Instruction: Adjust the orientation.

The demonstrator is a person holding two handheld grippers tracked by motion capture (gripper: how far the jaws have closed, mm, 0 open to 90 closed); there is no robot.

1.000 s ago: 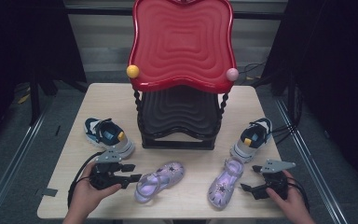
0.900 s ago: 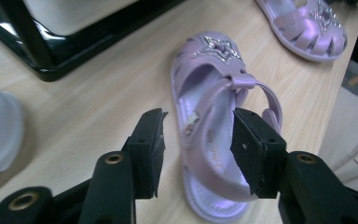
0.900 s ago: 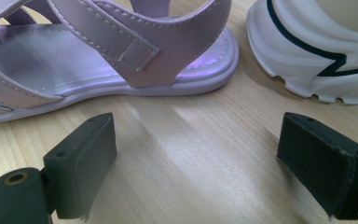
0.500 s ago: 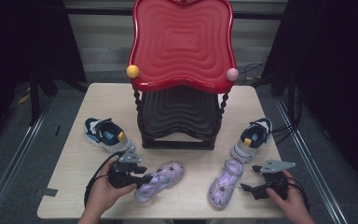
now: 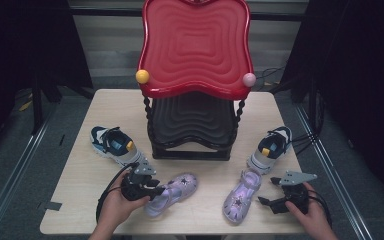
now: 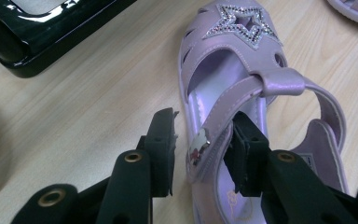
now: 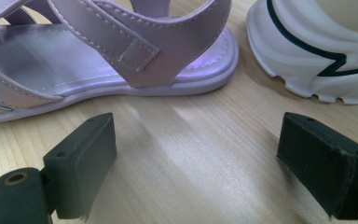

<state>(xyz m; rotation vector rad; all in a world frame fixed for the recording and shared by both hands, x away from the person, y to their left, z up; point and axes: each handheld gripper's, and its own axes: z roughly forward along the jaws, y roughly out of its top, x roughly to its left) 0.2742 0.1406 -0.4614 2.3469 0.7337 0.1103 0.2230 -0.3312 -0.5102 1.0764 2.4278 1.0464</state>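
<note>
Purple sandal [image 5: 171, 194] with a glitter star on its toe lies on the wooden surface [image 5: 80, 180], lower centre-left of the high view, just in front of the black base of the red-topped rack [image 5: 192, 60]. Left hand-held gripper [image 6: 200, 149] straddles the sandal's strap side; jaws have just been closing, one outside, one inside the shoe, a sliver of gap at the outer jaw, so not yet clamped. Second purple sandal [image 5: 240, 196] lies lower centre-right. Right hand-held gripper [image 7: 196, 163] rests low behind its heel, jaws wide, nothing between them. White sneaker [image 7: 317, 56] sits upper right, just beside that heel.
</note>
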